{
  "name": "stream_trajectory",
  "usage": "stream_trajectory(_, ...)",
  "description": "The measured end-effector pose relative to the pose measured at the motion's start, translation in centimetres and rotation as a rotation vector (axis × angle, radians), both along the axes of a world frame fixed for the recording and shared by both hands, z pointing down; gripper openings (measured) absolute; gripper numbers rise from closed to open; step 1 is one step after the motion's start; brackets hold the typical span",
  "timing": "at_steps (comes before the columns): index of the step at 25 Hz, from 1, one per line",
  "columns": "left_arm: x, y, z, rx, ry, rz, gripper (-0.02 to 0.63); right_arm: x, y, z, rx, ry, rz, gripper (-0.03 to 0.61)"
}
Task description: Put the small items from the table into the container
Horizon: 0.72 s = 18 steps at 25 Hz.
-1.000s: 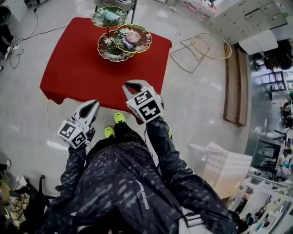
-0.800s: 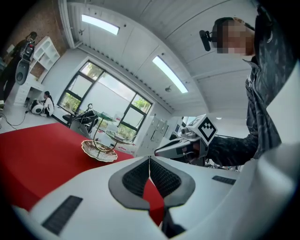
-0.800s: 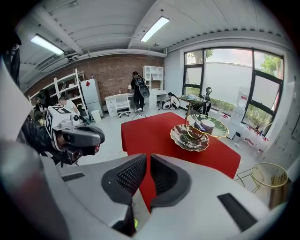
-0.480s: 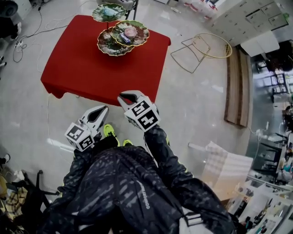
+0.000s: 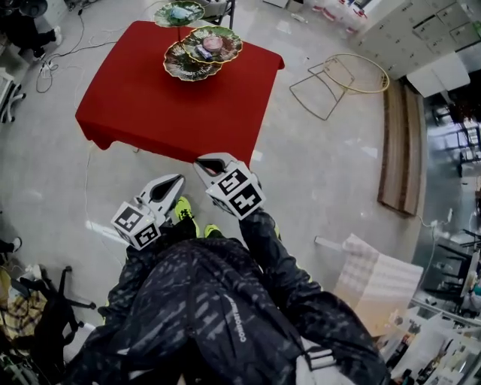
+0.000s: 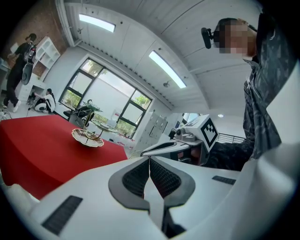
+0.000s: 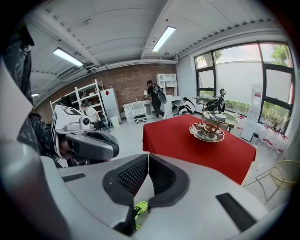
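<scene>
Both hand-held tools hang over the floor, short of the table's near edge. The left gripper (image 6: 149,159) has its jaws pressed together with nothing between them, and the right gripper (image 7: 148,154), just beside it, is likewise closed and empty. The red table (image 5: 150,98) stands beyond. At its far edge, towards the far right corner, is a tiered stand (image 5: 197,50) of three leaf-patterned dishes. The middle dish (image 5: 230,41) holds a pink item (image 5: 213,43), and the top dish (image 5: 164,14) holds a pale item (image 5: 179,11). Both are too small to identify, possibly the task's small items. The lower dish (image 5: 180,66) is partly hidden beneath the middle one.
</scene>
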<state>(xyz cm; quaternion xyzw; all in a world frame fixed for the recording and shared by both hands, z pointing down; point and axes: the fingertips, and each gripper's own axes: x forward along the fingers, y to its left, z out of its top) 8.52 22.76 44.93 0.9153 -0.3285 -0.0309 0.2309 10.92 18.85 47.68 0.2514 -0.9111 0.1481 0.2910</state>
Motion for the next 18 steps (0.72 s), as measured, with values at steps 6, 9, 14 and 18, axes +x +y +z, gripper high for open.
stream_trajectory(6,1.3,3.3,-0.1,0.008,-0.028,-0.044,0.012,0.6,3.6,0.4,0.008,-0.037,-0.058,0.018)
stream_trajectory(9,1.7,5.2,-0.2,0.003,-0.039,-0.079,0.012,1.0,5.6,0.3,0.009,-0.051,-0.087,0.018)
stream_trajectory(14,3.1,8.2,0.3,-0.016,-0.059,-0.109,0.012,2.3,8.3,0.3,0.007,-0.07,-0.108,0.018)
stream_trajectory(18,4.5,9.8,-0.1,-0.024,-0.057,-0.117,0.012,3.5,10.0,-0.1,0.003,-0.072,-0.119,0.018)
